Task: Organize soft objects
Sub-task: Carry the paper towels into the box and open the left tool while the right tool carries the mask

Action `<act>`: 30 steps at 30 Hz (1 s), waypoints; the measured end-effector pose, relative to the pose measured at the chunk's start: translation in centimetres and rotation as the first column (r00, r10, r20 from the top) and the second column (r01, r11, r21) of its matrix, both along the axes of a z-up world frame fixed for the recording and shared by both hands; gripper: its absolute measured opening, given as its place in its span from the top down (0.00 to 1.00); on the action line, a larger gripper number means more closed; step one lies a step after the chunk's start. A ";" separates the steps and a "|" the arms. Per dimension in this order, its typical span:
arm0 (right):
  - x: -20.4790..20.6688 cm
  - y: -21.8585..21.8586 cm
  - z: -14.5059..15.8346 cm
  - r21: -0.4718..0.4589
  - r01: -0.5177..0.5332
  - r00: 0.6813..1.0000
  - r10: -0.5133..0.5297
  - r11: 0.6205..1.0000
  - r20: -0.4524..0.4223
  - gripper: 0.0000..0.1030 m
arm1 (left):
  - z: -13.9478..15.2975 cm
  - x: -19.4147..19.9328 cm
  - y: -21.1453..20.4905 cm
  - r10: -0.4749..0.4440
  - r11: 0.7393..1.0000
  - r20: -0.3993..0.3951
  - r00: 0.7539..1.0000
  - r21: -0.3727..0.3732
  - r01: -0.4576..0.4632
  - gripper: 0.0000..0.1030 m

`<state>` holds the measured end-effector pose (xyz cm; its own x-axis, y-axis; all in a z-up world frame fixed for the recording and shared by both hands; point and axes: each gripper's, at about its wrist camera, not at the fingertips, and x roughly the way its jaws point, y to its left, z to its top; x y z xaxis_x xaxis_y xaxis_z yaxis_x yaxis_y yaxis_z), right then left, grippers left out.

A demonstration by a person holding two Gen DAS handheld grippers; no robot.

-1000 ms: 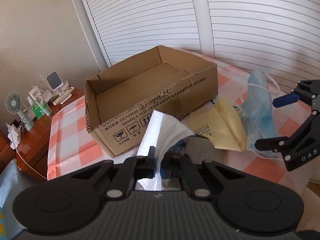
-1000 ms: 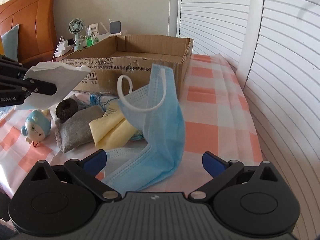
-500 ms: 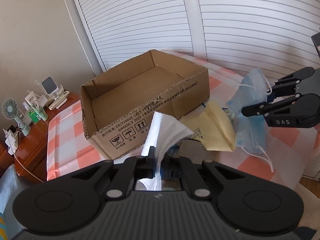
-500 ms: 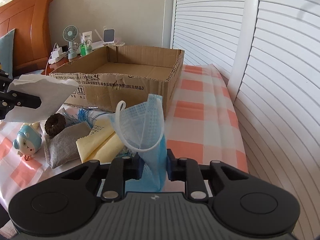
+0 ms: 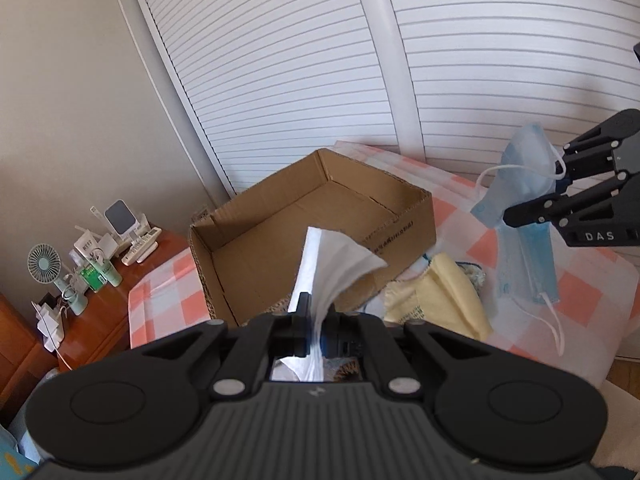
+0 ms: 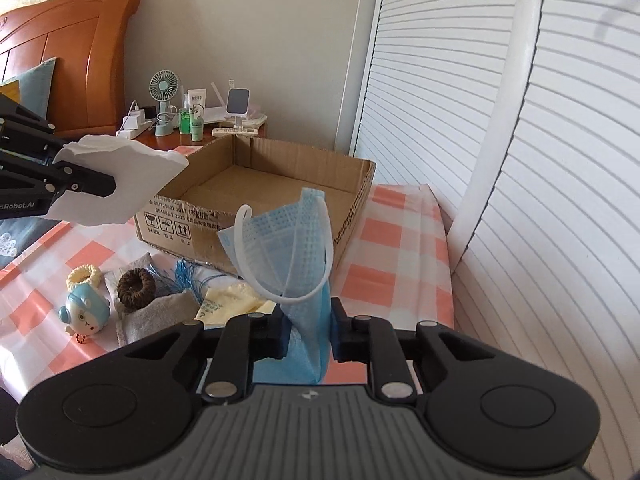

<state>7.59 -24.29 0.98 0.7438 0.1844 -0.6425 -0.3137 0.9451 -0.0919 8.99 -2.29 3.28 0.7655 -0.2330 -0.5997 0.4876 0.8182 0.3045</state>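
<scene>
Above box point(image 5: 320, 208): L fingers point(image 5: 306, 320) pinching tissue point(image 5: 336, 256), R fingers point(image 6: 342, 330) probably clamping mask point(image 6: 292, 248).

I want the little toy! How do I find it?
Start at the cardboard box on the checked cloth. Look nearer, left, past the dark hair tie. The toy is a small blue figure with a face, the only such thing among cloths.

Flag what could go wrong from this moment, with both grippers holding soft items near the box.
1. The blue mask is pinched low in the right gripper; its loose ear loop dangles and could snag the cardboard box rim.
2. The white tissue is held by a thin edge in the left gripper and might tear or slip.
</scene>
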 end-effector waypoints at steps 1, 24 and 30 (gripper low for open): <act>0.2 0.2 0.4 -0.006 -0.008 1.000 0.008 1.000 0.009 0.78 | 0.4 0.4 0.1 0.002 1.000 0.010 1.000 0.000 -0.002 0.98; 5.9 1.5 1.9 -0.025 -0.055 0.998 0.056 0.998 0.015 0.78 | -3.6 22.6 -2.7 0.215 0.972 -0.025 0.976 0.097 -0.212 0.70; 6.6 1.7 1.9 -0.034 -0.056 0.998 0.056 0.998 0.014 0.78 | -3.3 21.9 -3.0 0.215 0.971 0.038 0.976 0.099 -0.218 0.11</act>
<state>14.22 -22.63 2.92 0.7425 0.2045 -0.6378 -0.3642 0.9225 -0.1281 30.90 -5.29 -0.03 0.8074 0.0013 -0.5901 0.2929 0.8672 0.4027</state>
